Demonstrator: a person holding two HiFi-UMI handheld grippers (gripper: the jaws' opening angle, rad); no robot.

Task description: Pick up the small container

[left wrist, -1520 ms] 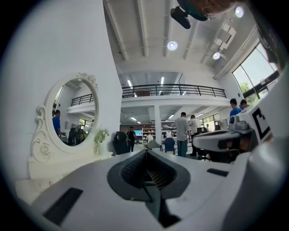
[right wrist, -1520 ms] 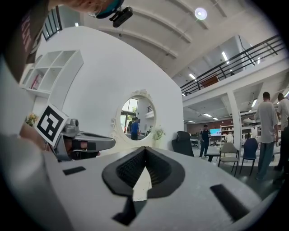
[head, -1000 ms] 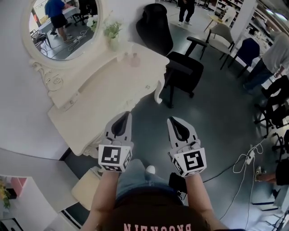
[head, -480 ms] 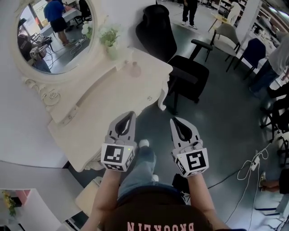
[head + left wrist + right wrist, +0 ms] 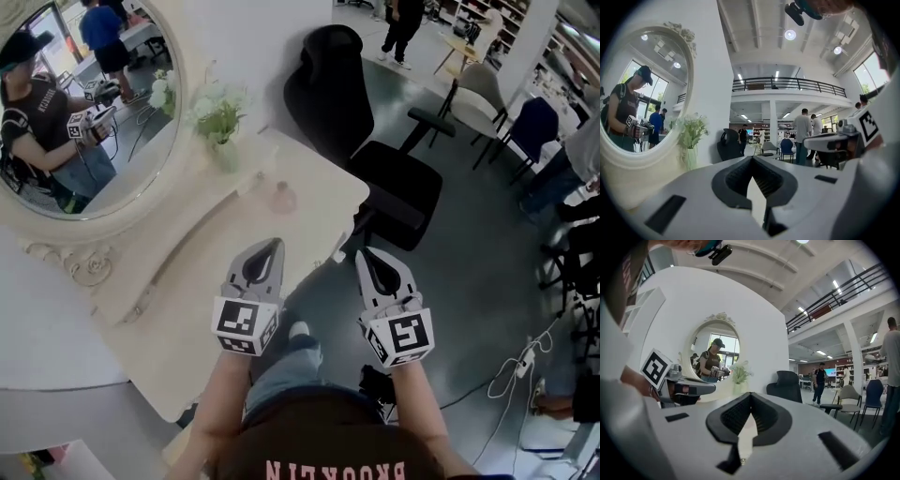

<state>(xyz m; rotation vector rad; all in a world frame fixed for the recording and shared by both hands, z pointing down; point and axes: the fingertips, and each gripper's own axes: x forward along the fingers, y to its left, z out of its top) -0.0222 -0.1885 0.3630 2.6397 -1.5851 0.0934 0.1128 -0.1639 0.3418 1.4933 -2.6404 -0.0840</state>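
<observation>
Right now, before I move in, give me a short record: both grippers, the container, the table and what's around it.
left gripper: shut, empty, by the table's front edge
right gripper: shut, empty, over the floor
container: small, pink, on the table, ahead of both grippers, untouched
table: white, below the mirror
vase: holds a plant, beyond the container, by the mirror
chair: black, right of the table

Left tongs (image 5: 274,246) and right tongs (image 5: 363,255) hover near the dresser (image 5: 187,272).
</observation>
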